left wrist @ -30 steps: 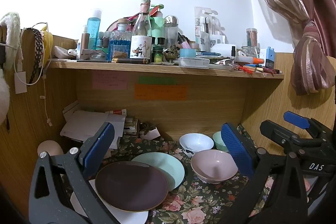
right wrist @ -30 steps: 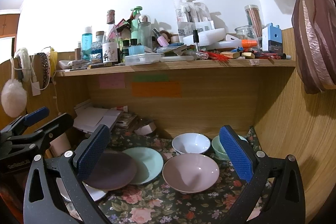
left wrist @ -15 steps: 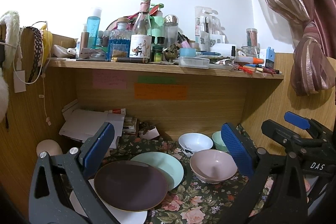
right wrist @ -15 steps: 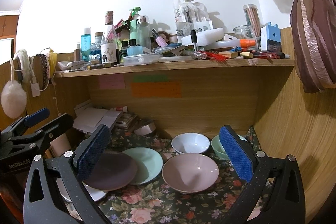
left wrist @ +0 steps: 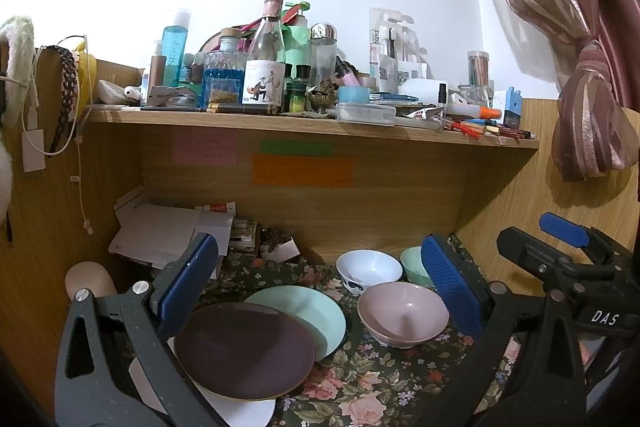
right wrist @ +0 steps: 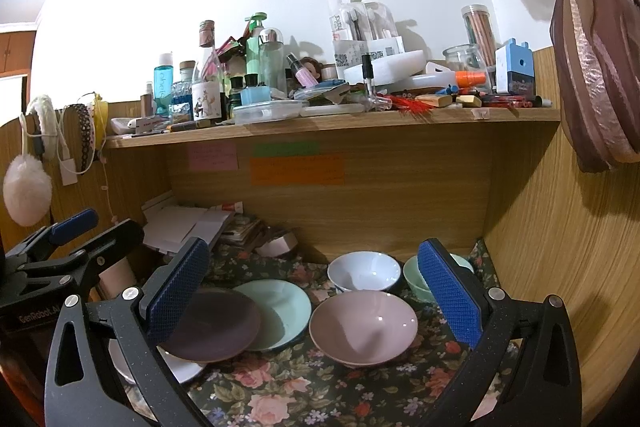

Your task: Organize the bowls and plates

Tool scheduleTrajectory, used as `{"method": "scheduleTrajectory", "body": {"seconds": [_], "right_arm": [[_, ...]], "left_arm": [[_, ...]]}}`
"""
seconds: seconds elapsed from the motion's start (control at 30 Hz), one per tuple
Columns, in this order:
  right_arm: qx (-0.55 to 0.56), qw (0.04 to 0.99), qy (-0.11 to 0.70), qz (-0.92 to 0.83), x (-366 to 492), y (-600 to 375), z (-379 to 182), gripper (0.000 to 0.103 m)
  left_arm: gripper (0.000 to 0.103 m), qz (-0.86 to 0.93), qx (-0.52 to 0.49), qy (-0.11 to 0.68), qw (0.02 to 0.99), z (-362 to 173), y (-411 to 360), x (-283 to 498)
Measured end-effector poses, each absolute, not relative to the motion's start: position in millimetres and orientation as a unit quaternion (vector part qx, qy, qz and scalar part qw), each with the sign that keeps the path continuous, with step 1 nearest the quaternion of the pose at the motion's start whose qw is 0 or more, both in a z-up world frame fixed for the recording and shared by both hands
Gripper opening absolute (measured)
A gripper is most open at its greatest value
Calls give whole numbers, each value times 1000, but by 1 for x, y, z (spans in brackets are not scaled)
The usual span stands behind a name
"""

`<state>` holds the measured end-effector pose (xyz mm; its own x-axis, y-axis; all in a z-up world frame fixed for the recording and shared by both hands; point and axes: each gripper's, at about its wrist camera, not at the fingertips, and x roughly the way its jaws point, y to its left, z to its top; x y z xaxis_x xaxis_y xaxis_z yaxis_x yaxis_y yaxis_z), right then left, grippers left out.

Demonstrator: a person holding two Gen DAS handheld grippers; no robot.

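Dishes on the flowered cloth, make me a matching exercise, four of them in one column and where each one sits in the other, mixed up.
Column one:
1. dark purple plate
2. mint plate
3. pink bowl
4. white bowl

Column two:
A. at the back, beside the green bowl
B. in front of the white bowl, standing alone on the cloth
C. on top, overlapping a white plate and the mint plate's edge
D. between the purple plate and the pink bowl, partly covered

Pairs: 1-C, 2-D, 3-B, 4-A
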<state>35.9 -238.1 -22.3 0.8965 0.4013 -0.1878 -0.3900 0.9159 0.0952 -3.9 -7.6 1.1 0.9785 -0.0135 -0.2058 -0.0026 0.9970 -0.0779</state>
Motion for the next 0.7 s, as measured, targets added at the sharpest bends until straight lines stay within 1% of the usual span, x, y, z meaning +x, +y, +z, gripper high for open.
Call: {"method": "scheduleTrajectory", "body": {"seconds": [0.7], "right_arm": [[29, 972, 105, 206, 40, -235, -24, 103]], "left_arm": [[103, 0, -37, 107, 994, -2, -6, -1]]}}
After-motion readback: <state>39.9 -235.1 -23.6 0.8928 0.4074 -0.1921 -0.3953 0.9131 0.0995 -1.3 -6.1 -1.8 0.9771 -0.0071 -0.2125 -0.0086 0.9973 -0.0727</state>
